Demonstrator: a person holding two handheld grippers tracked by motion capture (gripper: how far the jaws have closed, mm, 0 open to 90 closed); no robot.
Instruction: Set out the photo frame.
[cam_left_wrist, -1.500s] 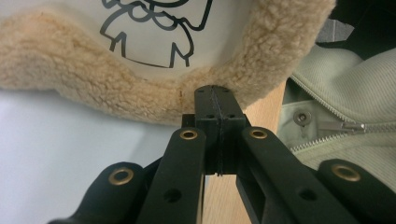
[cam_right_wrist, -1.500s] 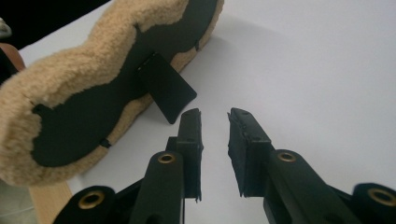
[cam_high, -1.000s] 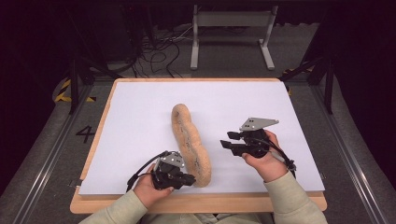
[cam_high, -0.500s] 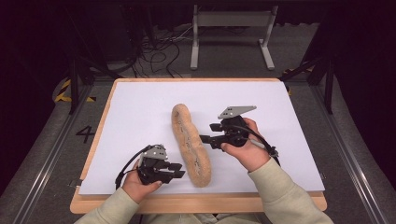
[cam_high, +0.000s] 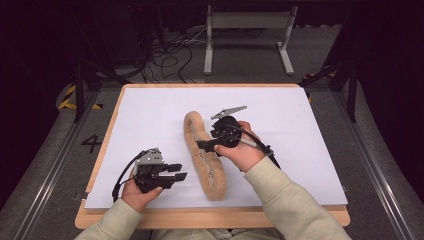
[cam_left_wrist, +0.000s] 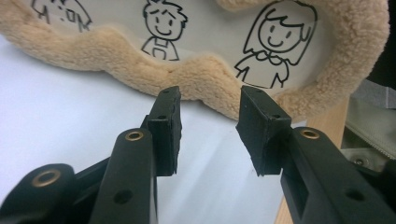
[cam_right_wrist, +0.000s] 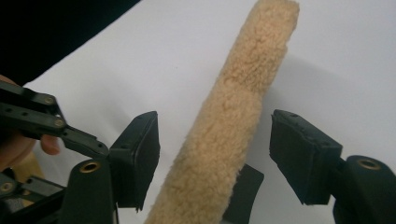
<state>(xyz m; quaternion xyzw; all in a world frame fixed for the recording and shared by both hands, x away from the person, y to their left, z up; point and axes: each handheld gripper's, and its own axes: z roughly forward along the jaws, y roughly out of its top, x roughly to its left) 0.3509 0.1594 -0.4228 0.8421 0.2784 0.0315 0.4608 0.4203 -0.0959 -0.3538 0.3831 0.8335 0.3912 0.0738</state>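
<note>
The fleece pouch (cam_high: 205, 152) lies lengthwise mid-sheet (cam_high: 305, 125) on the board (cam_high: 210, 219); the right gripper (cam_high: 201, 145), jaws just opening and now wide, straddles its edge without pressing, while the left gripper (cam_high: 178, 171), jaws just opening and half-wide, sits empty just beside its near end.

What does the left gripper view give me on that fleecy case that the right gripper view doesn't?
Left gripper view alone: a clear window on the fleecy case with cartoon figures drawn on it, and the table's wooden edge. Right gripper view alone: the case edge-on, a narrow fleecy strip running between the right gripper pads, apart from both. Shared: tan fleece, white table sheet, jaws just opened; the left gripper has nothing between its pads.
</note>
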